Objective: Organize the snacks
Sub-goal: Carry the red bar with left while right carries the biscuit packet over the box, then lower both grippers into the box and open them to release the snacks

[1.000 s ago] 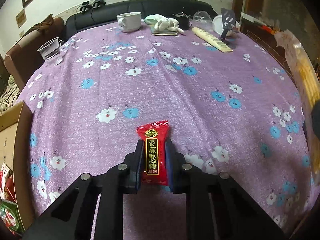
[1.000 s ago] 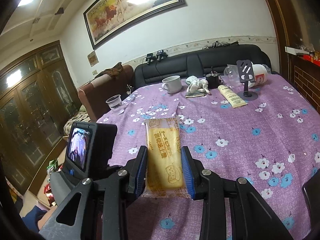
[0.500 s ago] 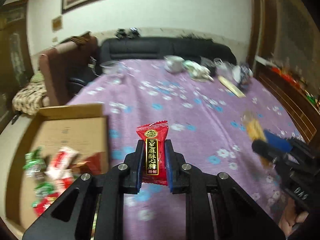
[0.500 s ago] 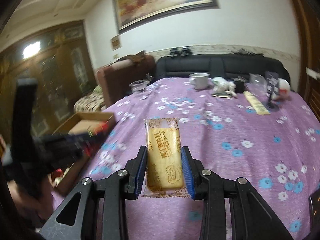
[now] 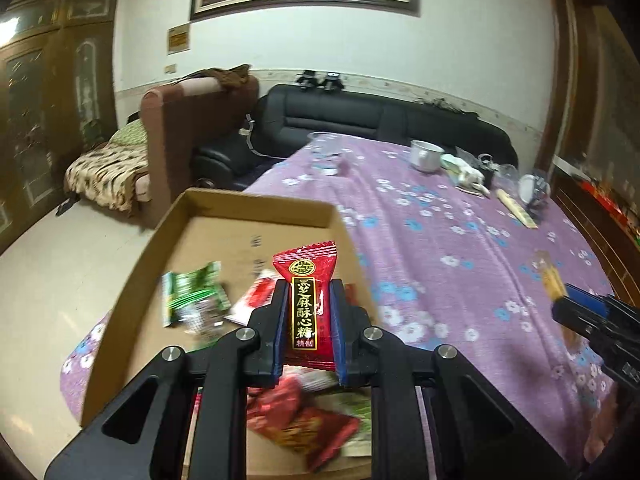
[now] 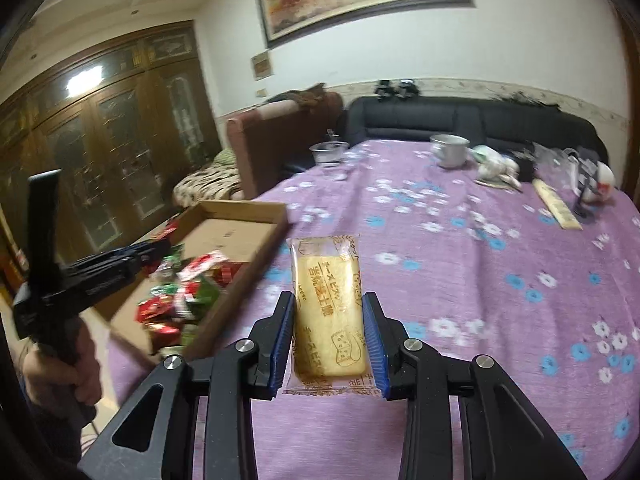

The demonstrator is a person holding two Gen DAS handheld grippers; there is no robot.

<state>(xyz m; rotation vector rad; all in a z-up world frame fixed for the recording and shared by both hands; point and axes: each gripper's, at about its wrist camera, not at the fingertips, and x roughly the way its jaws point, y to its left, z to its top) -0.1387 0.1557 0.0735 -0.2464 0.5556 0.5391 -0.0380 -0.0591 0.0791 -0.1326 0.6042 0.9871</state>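
My left gripper (image 5: pixel 306 304) is shut on a red candy packet (image 5: pixel 306 292) and holds it above the open cardboard box (image 5: pixel 256 204). The box holds several red and green snack packets (image 5: pixel 192 300). My right gripper (image 6: pixel 329 312) is shut on a yellow biscuit packet (image 6: pixel 328 296) and holds it above the purple flowered tablecloth (image 6: pixel 480 280), just right of the box (image 6: pixel 240 236). The left gripper (image 6: pixel 120 260) shows in the right wrist view over the box. The right gripper (image 5: pixel 588 316) shows at the right edge of the left wrist view.
At the table's far end stand a white cup (image 5: pixel 426 156), a clear plastic cup (image 5: pixel 326 144), a long yellow packet (image 5: pixel 516 208) and small clutter (image 5: pixel 532 188). A black sofa (image 5: pixel 380 124) and a brown armchair (image 5: pixel 192 128) lie beyond the table.
My left gripper has swung left from over the tablecloth to above the cardboard box, still holding the red candy. My right gripper has also turned left with the biscuit, so the box now shows.
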